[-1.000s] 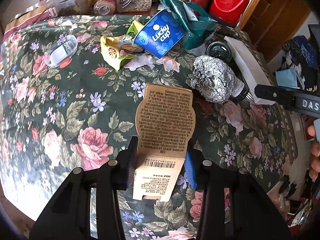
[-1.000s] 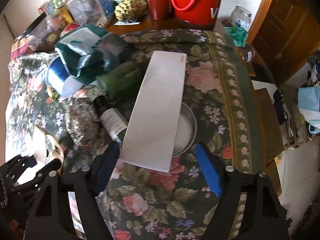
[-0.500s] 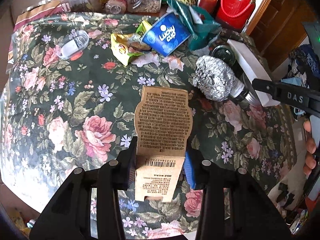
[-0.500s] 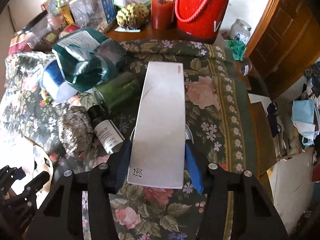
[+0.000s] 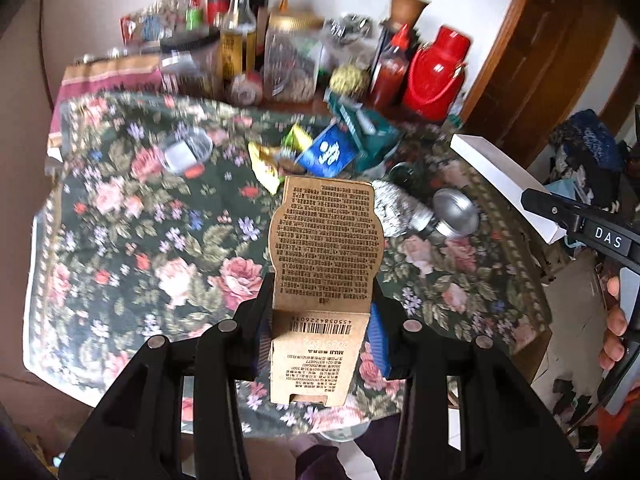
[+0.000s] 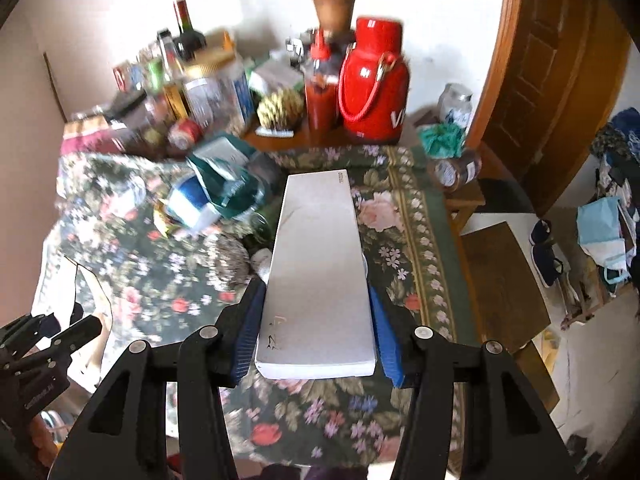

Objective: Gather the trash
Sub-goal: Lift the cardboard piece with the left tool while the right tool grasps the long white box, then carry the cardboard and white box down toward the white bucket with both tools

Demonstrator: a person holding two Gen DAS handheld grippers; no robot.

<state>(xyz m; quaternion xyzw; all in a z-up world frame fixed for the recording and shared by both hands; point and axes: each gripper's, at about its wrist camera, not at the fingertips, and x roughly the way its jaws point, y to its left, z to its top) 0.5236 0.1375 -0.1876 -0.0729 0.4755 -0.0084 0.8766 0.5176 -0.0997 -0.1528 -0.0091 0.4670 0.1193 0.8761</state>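
Note:
My left gripper point(image 5: 320, 312) is shut on a brown printed cardboard package point(image 5: 326, 248) and holds it lifted above the floral tablecloth point(image 5: 132, 248). My right gripper point(image 6: 316, 320) is shut on a long white box point(image 6: 318, 264), also raised off the table; the box shows in the left wrist view point(image 5: 504, 180) too. More trash lies on the cloth: a blue Lucky cup point(image 5: 328, 152), a yellow wrapper point(image 5: 266, 162), a green bag point(image 5: 364, 132), a ball of foil point(image 5: 394, 206), a dark bottle point(image 6: 260, 232) and a metal lid point(image 5: 456, 212).
Bottles, jars and a red thermos point(image 6: 374, 88) crowd the back of the table. A clear plastic cup point(image 5: 186, 152) lies at the left. A wooden door point(image 6: 560, 60) stands at right, with a wooden stool point(image 6: 500, 280) and clothes on the floor.
Both grippers have risen and pulled back from the table with their items. The white box has left the cloth, uncovering the metal lid. The right gripper closed on the box a second ago.

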